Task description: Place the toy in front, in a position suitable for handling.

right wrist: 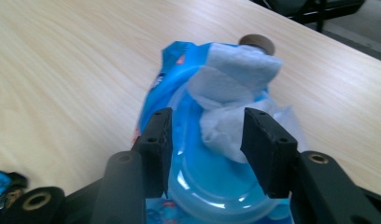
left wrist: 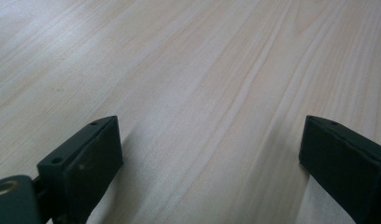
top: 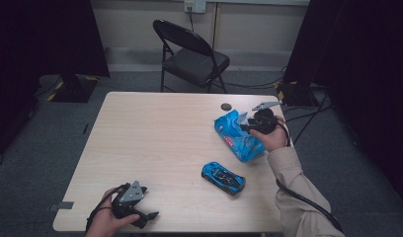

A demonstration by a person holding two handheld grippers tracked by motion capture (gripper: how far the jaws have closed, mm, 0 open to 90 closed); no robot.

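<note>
We are resting the left gripper (top: 149, 215) low at the near edge of the table (top: 155, 133), its jaws spread wide over bare wood grain with nothing between them. A little farther in, the blue toy car (top: 223, 177) is lying by itself, well apart from both tools. Beyond it, at the far right, we are bringing the right gripper (right wrist: 206, 133) down over the blue wet-wipe pack (top: 237, 134), and the jaws are standing either side of the pale wipe (right wrist: 235, 91) poking up out of the pack's clear opening. They are part closed, yet the pads are not pressing on the sheet, so we are not gripping anything. By our reading we are at the pinch-and-pull step: the next move is calling for the jaws to close squarely on the tuft, then a steady lift while the pack stays put. The pack's near end is being cut off behind the jaws, its printing is too blurred to read, and the small dark round thing (top: 226, 106) just past it is too small for us to name.
</note>
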